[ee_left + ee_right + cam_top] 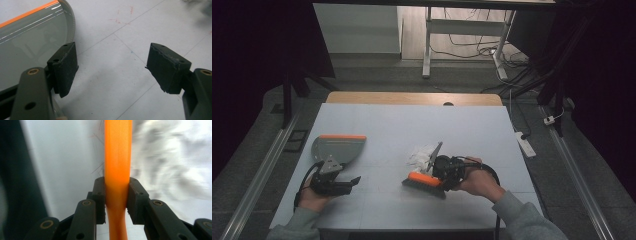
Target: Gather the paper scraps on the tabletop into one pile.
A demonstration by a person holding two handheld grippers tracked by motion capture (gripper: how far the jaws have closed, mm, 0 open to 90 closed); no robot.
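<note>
Dim room, pale gridded table (412,125), cabled floor (472,50)

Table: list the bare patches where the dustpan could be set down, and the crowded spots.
Free: the table's whole far half, and the near strip between the left gripper and the brush. Crowded: around the crumpled paper and right gripper; the dustpan fills the left edge.

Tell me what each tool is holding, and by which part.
The right tool is shut on the brush, gripping its orange back. The left tool holds nothing; its jaws stand open beside the dustpan.
</note>
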